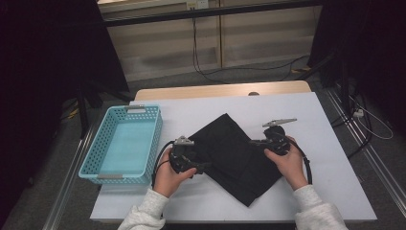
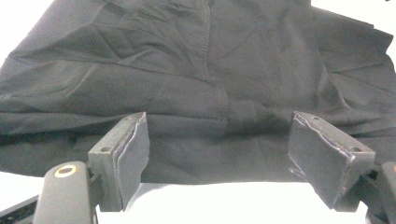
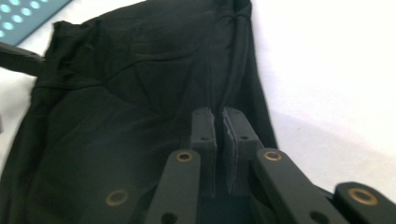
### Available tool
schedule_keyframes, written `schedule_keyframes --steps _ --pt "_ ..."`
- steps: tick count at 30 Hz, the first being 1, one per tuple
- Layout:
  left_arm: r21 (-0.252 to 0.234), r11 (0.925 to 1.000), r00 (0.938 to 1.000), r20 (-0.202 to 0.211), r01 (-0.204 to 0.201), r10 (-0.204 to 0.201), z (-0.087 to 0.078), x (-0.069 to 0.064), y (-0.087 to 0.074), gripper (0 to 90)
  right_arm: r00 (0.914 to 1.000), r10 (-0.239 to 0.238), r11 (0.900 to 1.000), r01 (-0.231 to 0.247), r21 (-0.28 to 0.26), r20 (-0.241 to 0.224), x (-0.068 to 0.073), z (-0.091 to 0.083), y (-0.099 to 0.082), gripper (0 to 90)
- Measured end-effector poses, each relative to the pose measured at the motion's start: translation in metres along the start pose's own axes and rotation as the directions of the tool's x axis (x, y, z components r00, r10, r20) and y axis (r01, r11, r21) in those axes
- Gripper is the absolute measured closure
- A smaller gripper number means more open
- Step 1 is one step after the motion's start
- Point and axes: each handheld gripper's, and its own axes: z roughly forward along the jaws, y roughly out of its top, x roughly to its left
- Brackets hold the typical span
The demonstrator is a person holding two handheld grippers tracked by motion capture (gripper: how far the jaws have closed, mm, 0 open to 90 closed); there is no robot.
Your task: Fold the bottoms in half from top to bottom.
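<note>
Nearest the table's front edge, two pale fleecy sleeves [image 1: 143, 213], a hand wrapped round each black gripper. Left gripper [image 2: 219, 154] spread wide, matte padded jaws apart, straddling the near hem of the black garment [image 2: 205, 70] without pressing it; bare white table [image 2: 224, 200] between the pads. Right gripper [image 3: 218, 140] pinched nearly shut on a raised fold of that black garment [image 3: 116, 116] along its edge, a thin ridge of fabric running from between the pads toward 12 o'clock.

From the high view, left gripper [image 1: 203, 166] at the cloth's 9 o'clock side, right gripper [image 1: 253, 142] at its 3 o'clock side. Black garment [image 1: 234, 155] lying flat at the table's centre, soft woven fabric, creased, with stitched seams; roughly a folded rectangle set diagonally, long axis running from 11 o'clock to 5 o'clock, one corner pointing at the front edge.

Farther toward 9 o'clock, a turquoise plastic basket [image 1: 91, 153], perforated walls, rectangular. White table top [image 1: 311, 120], smooth and matte, wooden strip at the far edge. Beyond, at 12 o'clock, cables [image 1: 201, 67] trailing across the floor.
</note>
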Motion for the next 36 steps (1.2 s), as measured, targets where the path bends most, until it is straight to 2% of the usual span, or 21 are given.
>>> schedule_keyframes --steps 19,29,36 --pt "-0.026 0.9995 0.9997 -0.019 0.016 -0.016 -0.007 0.006 0.007 21.2 0.9994 0.019 0.9997 -0.019 0.013 -0.028 0.001 -0.02 -0.013 84.6" --pt "-0.044 0.9989 0.9994 -0.031 0.017 -0.019 -0.009 0.009 0.012 21.1 0.9995 0.029 0.9995 -0.029 0.012 -0.016 -0.004 -0.032 -0.022 84.7" --pt "-0.036 0.9993 0.9993 -0.037 0.009 -0.01 -0.008 0.007 0.014 21.0 0.9992 0.037 0.9992 -0.037 0.013 -0.011 -0.004 -0.038 -0.028 84.7"
